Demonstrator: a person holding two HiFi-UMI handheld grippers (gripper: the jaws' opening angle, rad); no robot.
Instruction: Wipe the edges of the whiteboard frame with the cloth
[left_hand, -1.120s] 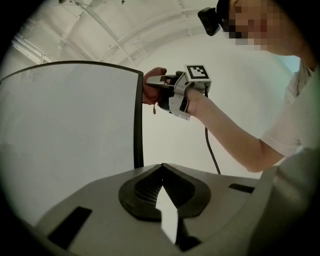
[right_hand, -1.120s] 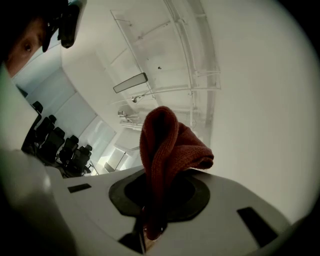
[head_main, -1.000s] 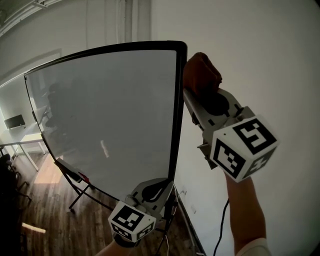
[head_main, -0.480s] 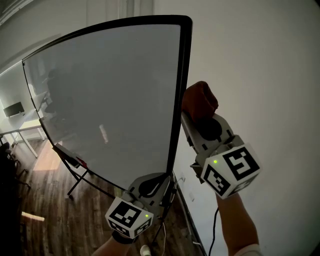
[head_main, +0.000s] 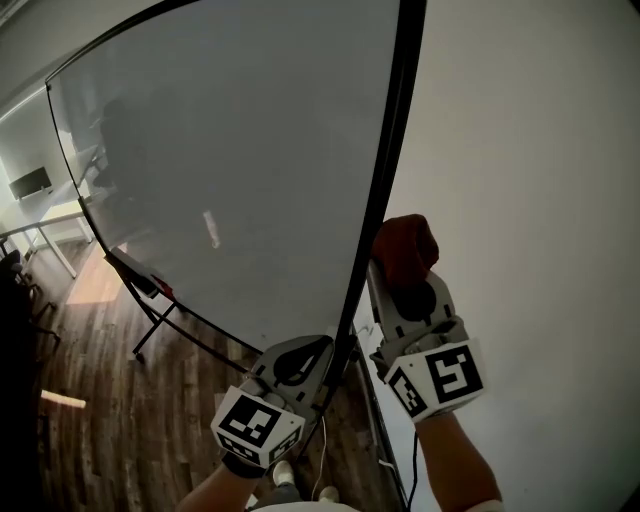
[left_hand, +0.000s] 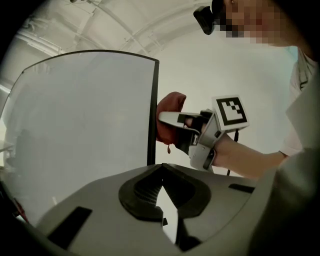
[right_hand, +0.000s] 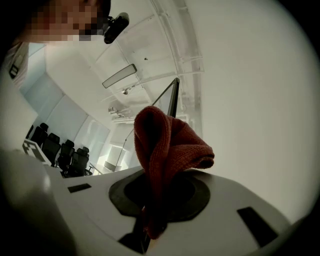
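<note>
The whiteboard (head_main: 220, 150) has a black frame (head_main: 385, 160) whose right edge runs down the middle of the head view. My right gripper (head_main: 398, 278) is shut on a red cloth (head_main: 405, 248), which is pressed against that right edge about halfway down. The cloth (right_hand: 167, 150) bulges out of the jaws in the right gripper view. My left gripper (head_main: 322, 352) sits lower, beside the frame's bottom right part. Its jaws meet at the tips (left_hand: 160, 169), with nothing seen between them. The left gripper view shows the frame edge (left_hand: 152, 110) and the cloth (left_hand: 167, 120) beside it.
A white wall (head_main: 530, 200) stands close behind the board on the right. The board's stand legs (head_main: 150, 320) and marker tray (head_main: 140, 280) are at the lower left over a wood floor (head_main: 100, 430). A cable (head_main: 415, 470) hangs by the wall. Office chairs (right_hand: 60, 155) stand far off.
My right gripper has slid the cloth down the frame's right edge, from near the top corner to about mid-height. The left gripper has stayed by the lower part of the frame.
</note>
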